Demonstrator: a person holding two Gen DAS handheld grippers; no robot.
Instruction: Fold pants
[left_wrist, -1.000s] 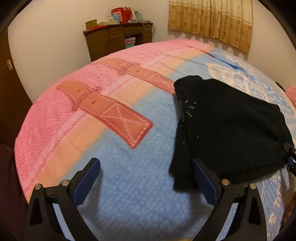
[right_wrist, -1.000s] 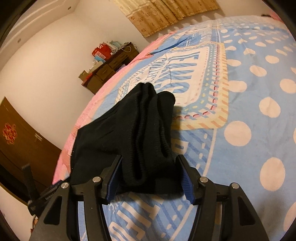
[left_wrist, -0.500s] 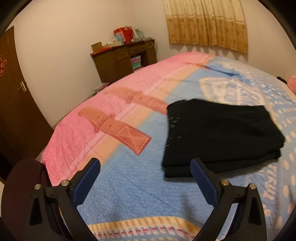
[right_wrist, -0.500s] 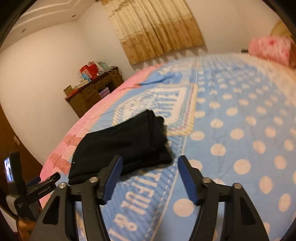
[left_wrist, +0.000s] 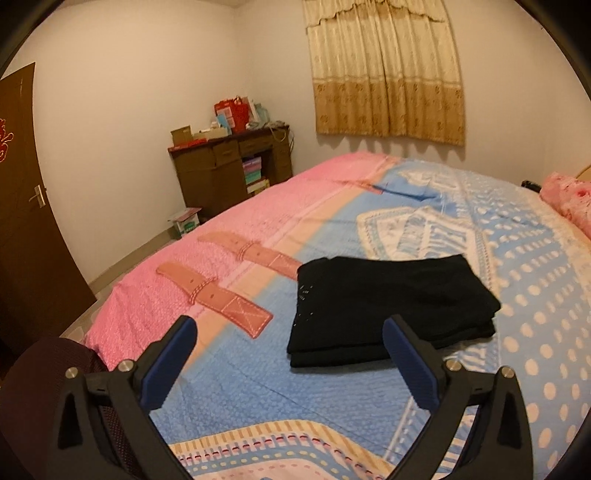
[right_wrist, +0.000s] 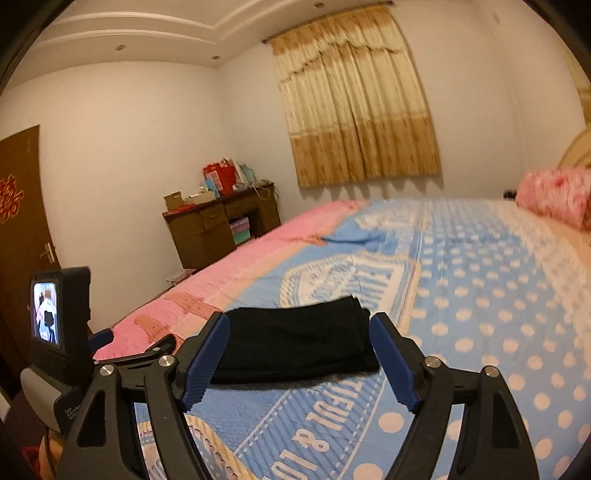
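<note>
The black pants (left_wrist: 388, 295) lie folded in a flat rectangular stack on the bed, also shown in the right wrist view (right_wrist: 299, 343). My left gripper (left_wrist: 291, 336) is open and empty, held above the bed's near edge, short of the pants. My right gripper (right_wrist: 299, 332) is open and empty, raised well back from the stack, which shows between its fingers. The left gripper's body and camera screen (right_wrist: 59, 314) show at the left of the right wrist view.
The bed cover (left_wrist: 517, 295) is pink, blue and polka-dotted. A pink pillow (left_wrist: 569, 199) lies at the far right. A wooden desk (left_wrist: 229, 170) with boxes stands by the far wall, a brown door (left_wrist: 22, 206) at left, curtains (left_wrist: 384, 70) behind.
Both grippers have pulled back and risen away from the pants. The right gripper, earlier right at the folded edge, is now clear of it. The stack lies still.
</note>
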